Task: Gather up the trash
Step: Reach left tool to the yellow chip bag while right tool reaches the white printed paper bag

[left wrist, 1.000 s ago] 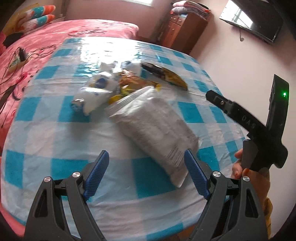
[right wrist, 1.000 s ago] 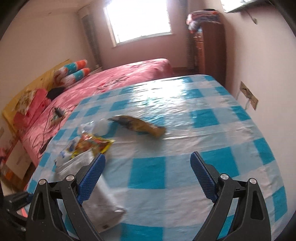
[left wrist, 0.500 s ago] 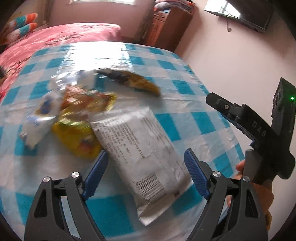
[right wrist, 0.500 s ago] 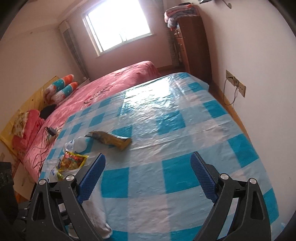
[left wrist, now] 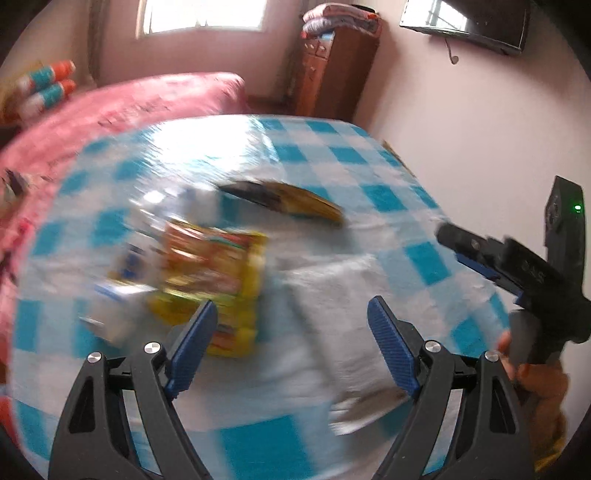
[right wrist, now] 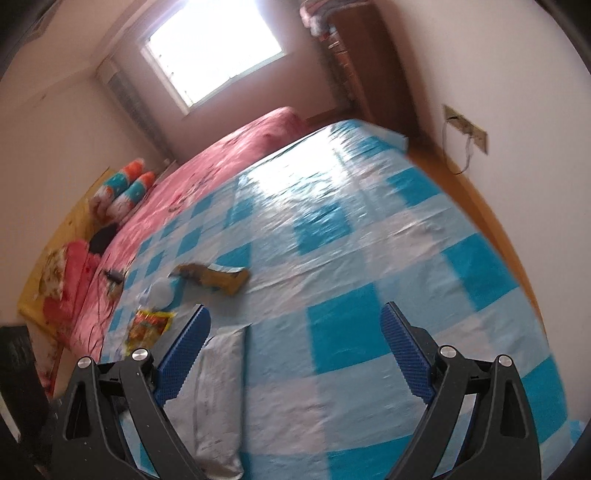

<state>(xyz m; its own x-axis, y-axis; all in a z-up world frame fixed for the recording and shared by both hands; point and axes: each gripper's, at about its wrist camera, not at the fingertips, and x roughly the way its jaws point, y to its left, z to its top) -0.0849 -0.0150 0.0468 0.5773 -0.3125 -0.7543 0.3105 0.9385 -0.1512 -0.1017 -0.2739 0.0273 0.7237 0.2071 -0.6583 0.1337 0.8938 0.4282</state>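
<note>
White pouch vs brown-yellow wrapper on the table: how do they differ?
The white pouch is plain white and clearly the larger; the brown-yellow wrapper is dark brown and yellow, narrow and long. The pouch lies nearest, below the open left gripper; the wrapper lies farther back. Both lie flat on the checked tablecloth, neither gripped.

You have a blue-and-white checked tablecloth (right wrist: 343,325) spread over the table; beyond it lies a bed with a pink cover (right wrist: 236,155); striped orange-and-teal pillows (right wrist: 125,188) sit at its head; a bright window (right wrist: 214,48) faces you; a brown wooden cabinet (left wrist: 332,74) with folded bedding on top stands by the wall; a dark screen (left wrist: 469,22) hangs high on your right; a wall socket (right wrist: 465,125) trails a cable.
</note>
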